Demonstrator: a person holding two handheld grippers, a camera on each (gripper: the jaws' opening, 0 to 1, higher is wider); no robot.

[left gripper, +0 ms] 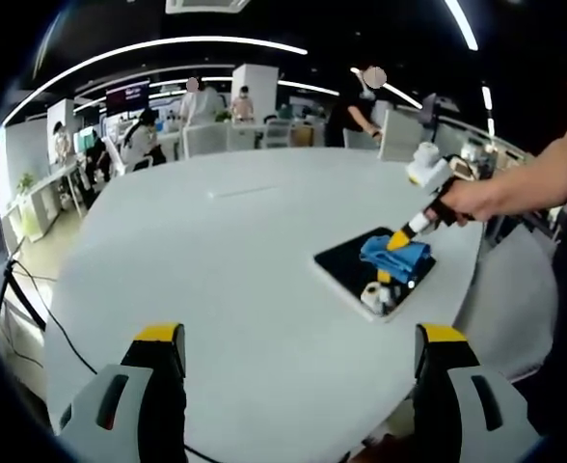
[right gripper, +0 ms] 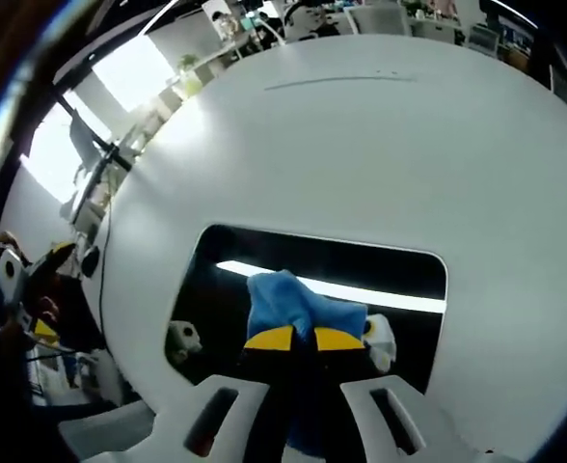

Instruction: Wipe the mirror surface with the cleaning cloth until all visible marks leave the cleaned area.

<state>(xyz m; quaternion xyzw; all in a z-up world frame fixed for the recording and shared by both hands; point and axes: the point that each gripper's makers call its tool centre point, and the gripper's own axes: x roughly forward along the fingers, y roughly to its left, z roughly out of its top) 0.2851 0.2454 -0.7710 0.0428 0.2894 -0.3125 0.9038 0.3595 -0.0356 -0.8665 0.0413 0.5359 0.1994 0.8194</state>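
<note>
In the right gripper view, the right gripper is seen closed tight on a bunched blue cloth, which is pressed against the mirror. The mirror lies flat on the white worktop, and ceiling lights are reflected in its dark glass. The cloth is judged soft and light, best pinched by a gathered fold, as it is held here. The mirror is judged stiff, smooth and fragile, so gentle pressure is advised. In the left gripper view, the left gripper is held wide open with nothing between its jaws, well apart from the mirror. Seated people are seen farther off.
</note>
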